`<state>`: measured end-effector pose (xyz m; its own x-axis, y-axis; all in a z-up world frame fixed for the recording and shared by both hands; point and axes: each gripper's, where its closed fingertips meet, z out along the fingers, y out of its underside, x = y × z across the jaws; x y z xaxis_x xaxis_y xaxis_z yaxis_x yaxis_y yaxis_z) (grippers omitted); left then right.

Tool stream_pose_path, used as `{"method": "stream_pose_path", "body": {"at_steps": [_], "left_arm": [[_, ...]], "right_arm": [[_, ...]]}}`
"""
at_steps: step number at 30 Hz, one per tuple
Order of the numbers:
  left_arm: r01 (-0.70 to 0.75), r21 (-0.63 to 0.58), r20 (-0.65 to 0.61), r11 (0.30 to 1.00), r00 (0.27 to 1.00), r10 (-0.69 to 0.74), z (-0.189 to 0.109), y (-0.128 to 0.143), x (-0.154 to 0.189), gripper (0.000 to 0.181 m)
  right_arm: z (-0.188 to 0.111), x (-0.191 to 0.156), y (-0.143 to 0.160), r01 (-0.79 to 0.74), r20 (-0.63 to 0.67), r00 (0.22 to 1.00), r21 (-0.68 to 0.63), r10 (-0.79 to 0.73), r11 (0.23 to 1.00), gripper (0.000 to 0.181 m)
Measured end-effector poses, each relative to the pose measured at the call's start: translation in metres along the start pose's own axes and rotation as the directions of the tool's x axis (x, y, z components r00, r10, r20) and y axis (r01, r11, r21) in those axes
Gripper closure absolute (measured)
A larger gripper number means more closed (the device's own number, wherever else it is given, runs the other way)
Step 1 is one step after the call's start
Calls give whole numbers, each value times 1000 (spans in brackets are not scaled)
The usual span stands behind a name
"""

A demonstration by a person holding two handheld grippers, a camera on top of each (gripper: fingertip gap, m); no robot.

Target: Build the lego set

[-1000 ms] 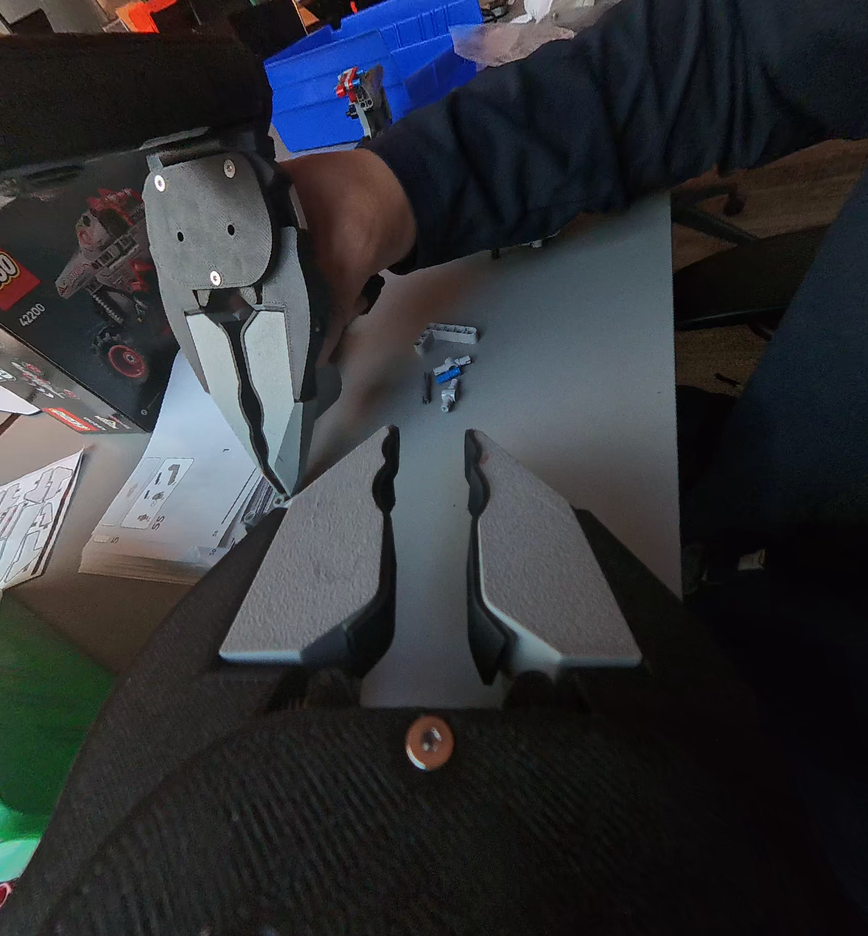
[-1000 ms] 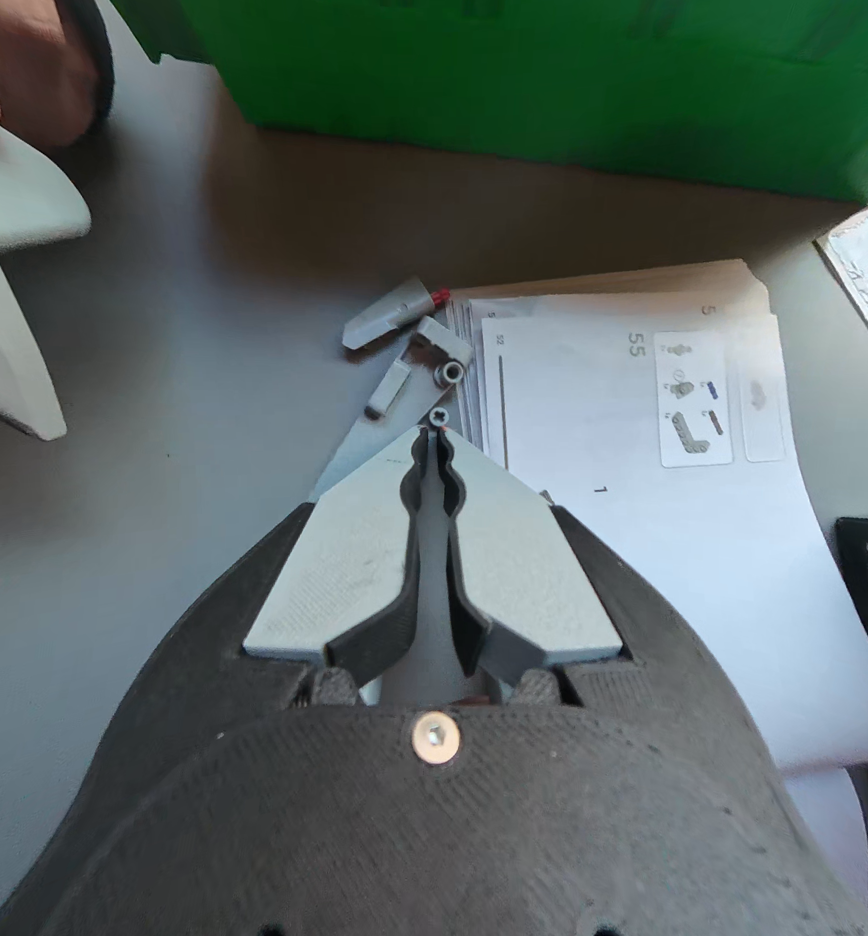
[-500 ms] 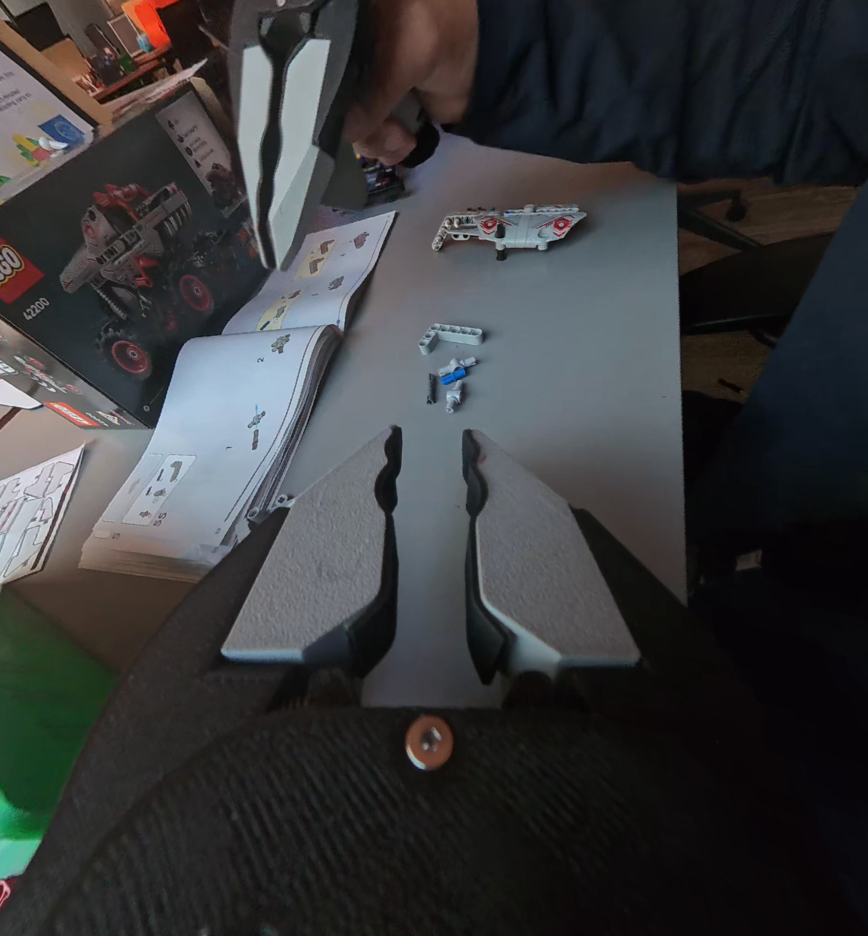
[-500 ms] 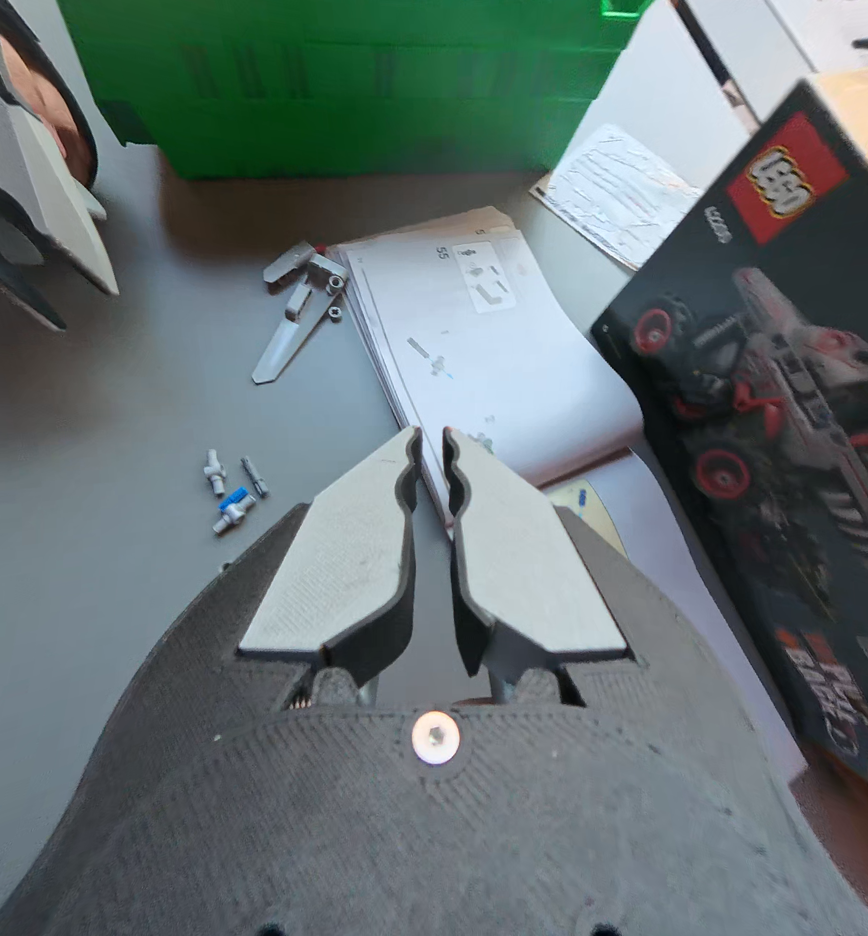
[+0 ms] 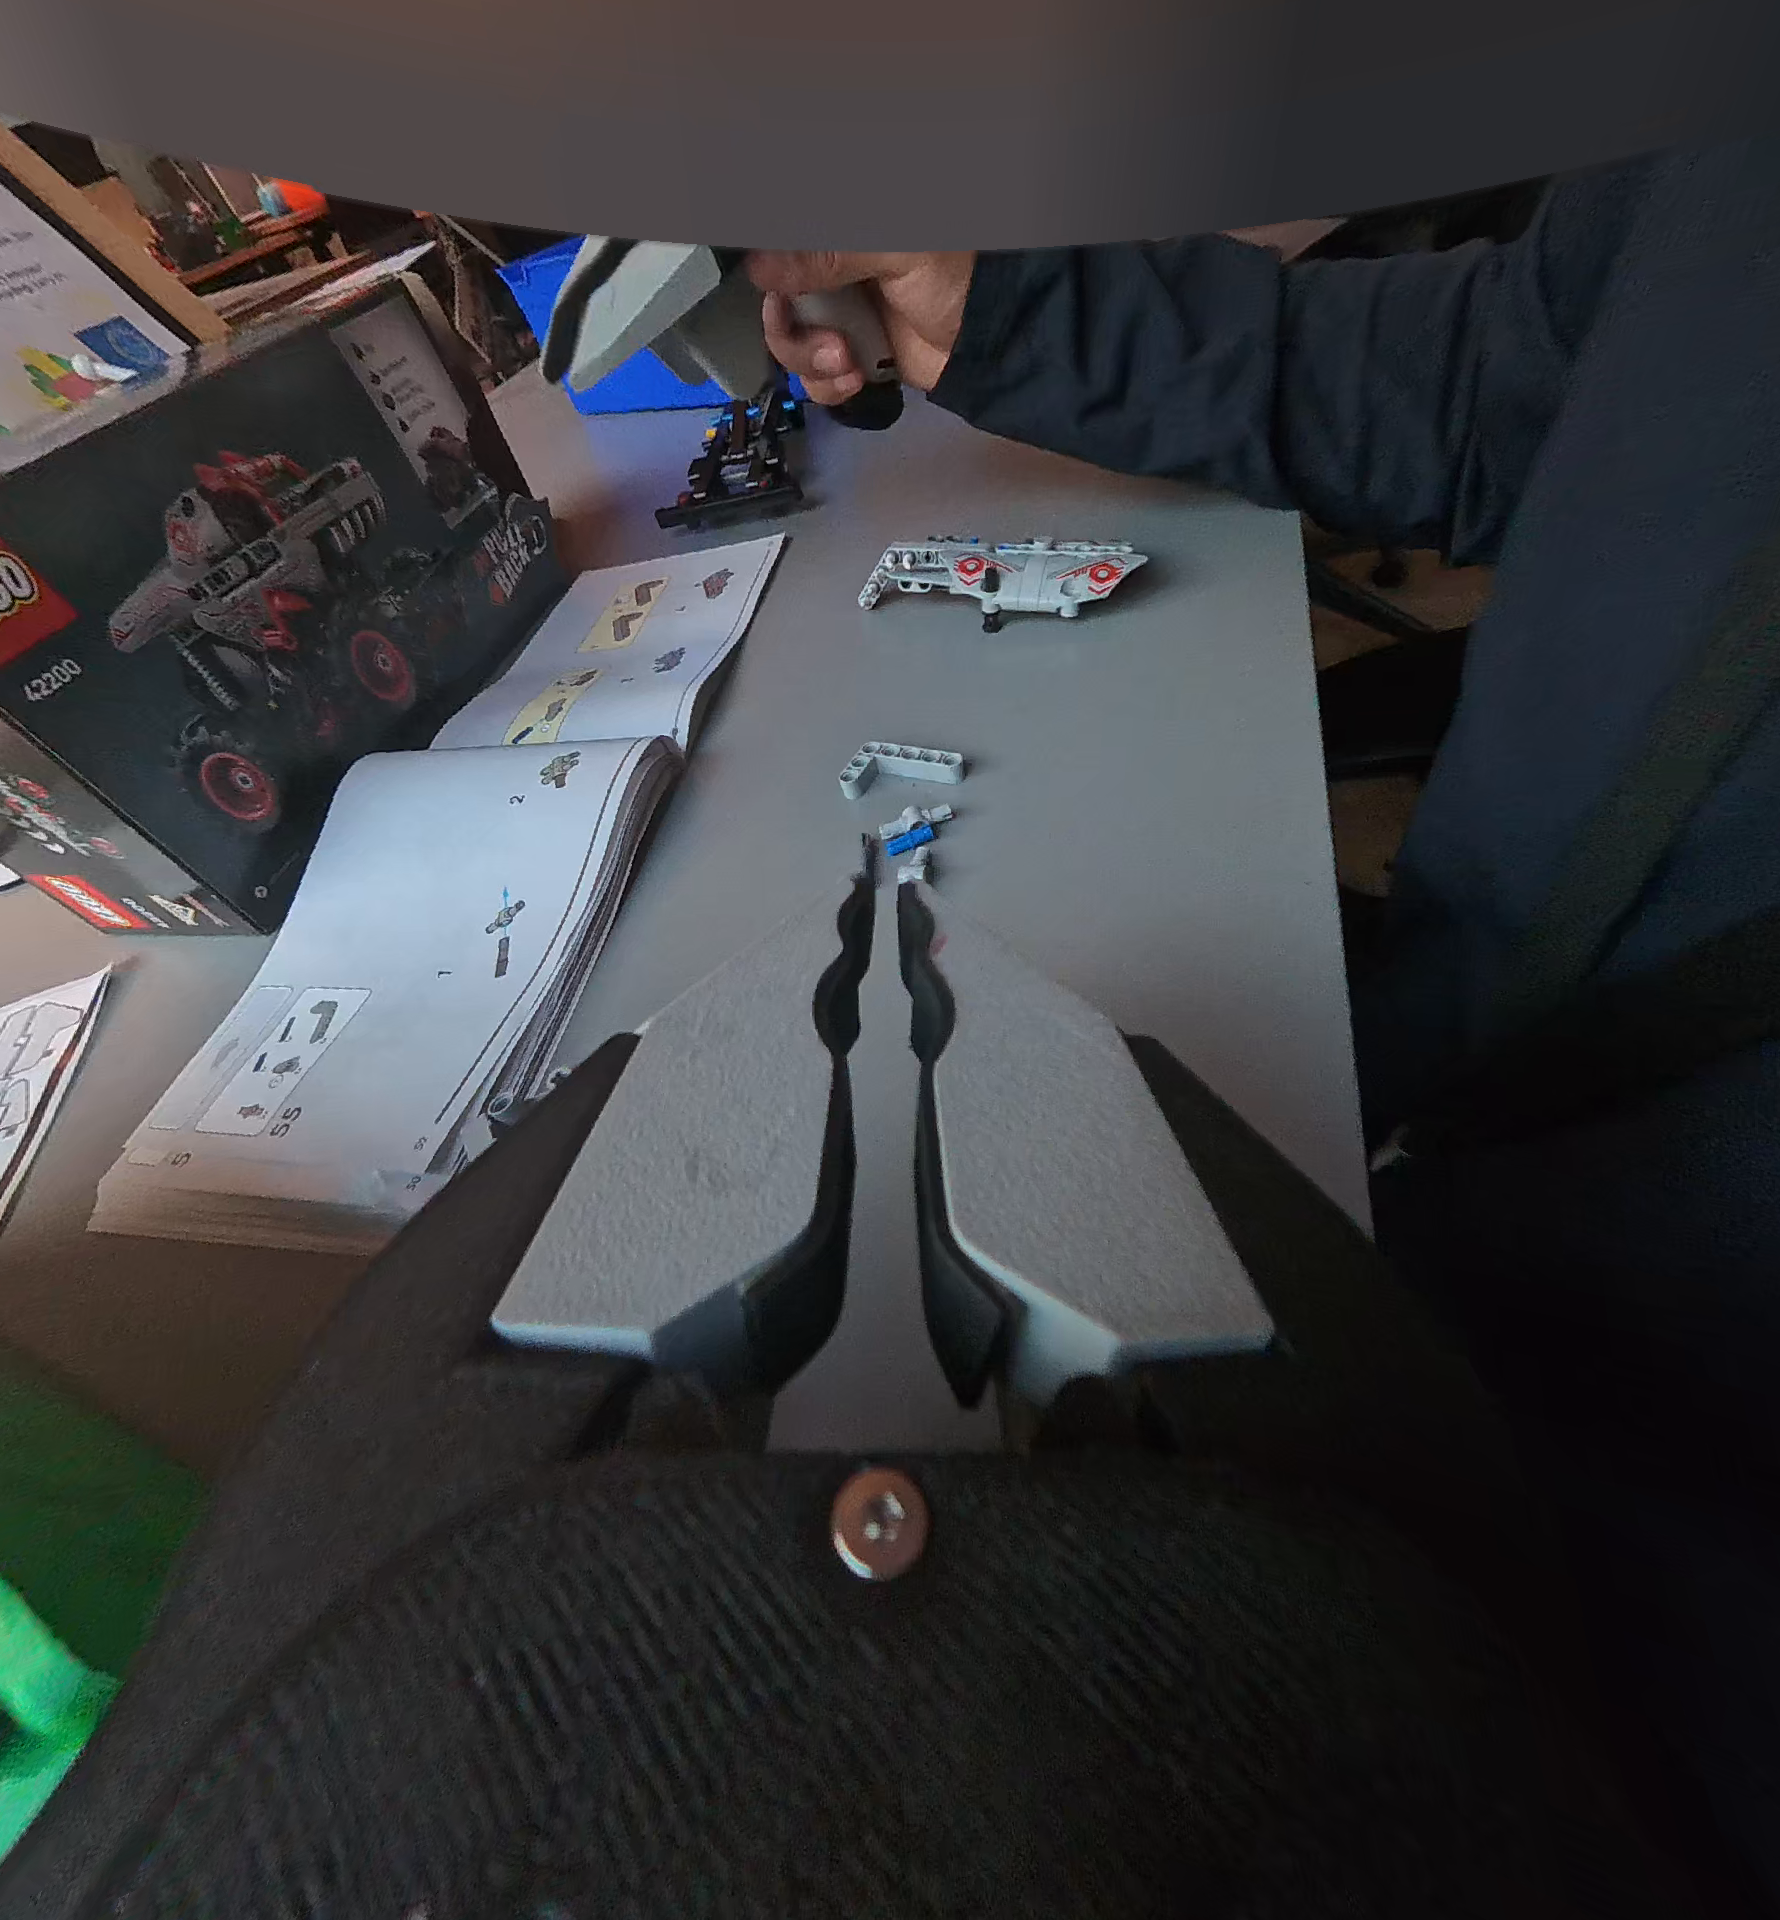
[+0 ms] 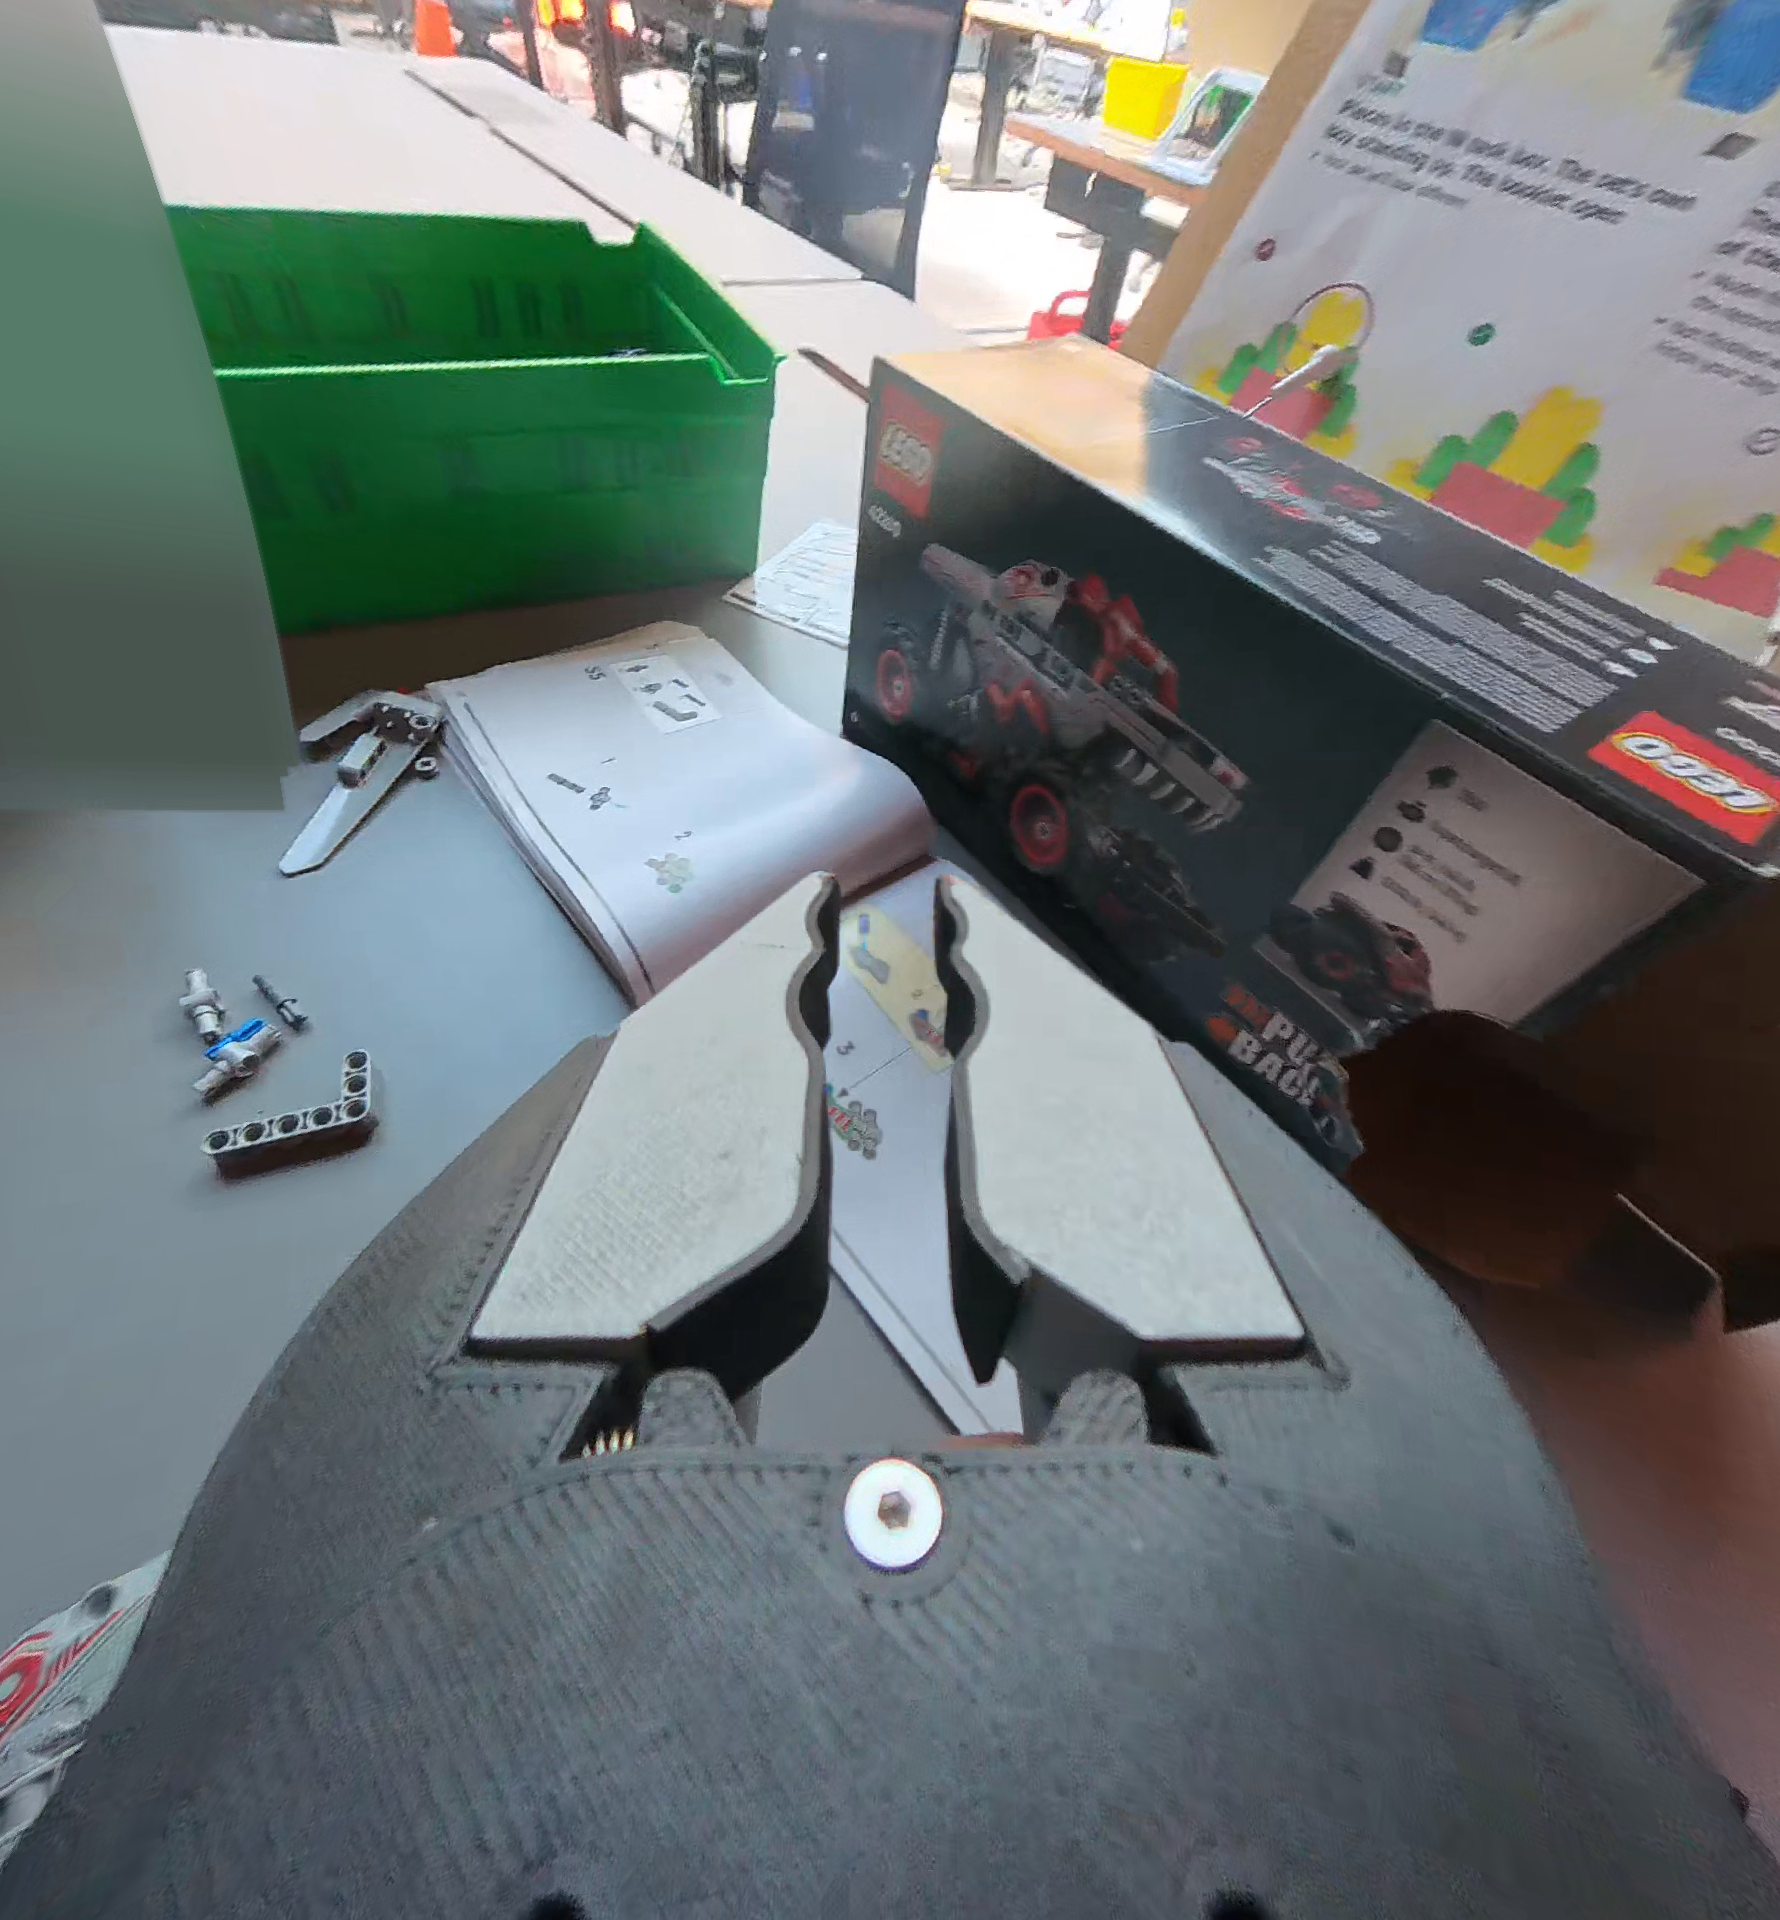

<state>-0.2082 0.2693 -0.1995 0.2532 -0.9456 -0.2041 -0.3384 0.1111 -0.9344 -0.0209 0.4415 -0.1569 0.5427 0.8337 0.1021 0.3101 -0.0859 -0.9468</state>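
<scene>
open booklet (image 6: 678, 790), set box (image 6: 1229, 727) beside — green bin (image 6: 470, 416) behind

A grey L-shaped beam (image 5: 901, 767) lies flat on the table beside small grey-and-blue pins (image 5: 912, 831).

A grey table (image 5: 1156, 935) carries an open booklet (image 5: 429, 966) at left, a box (image 5: 231, 644) upper left, an L-beam (image 5: 901, 767) and pins (image 5: 912, 831) at centre, a grey panel (image 5: 1005, 575) above.

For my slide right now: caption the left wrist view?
Left gripper nearly closed, empty, near small pins beside open booklet.
</scene>
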Motion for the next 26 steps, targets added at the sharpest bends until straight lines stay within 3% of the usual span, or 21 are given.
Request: {"method": "stream_pose_path", "body": {"at_steps": [9, 26], "left_arm": [[16, 11, -10, 1000, 1000, -15, -1, -1, -1, 180], [54, 37, -32, 998, 998, -53, -3, -4, -1, 177]], "right_arm": [[-14, 6, -22, 53, -96, 994, 115, -42, 992, 169], [-35, 23, -34, -6, -125, 991, 229, 36, 973, 171]]}}
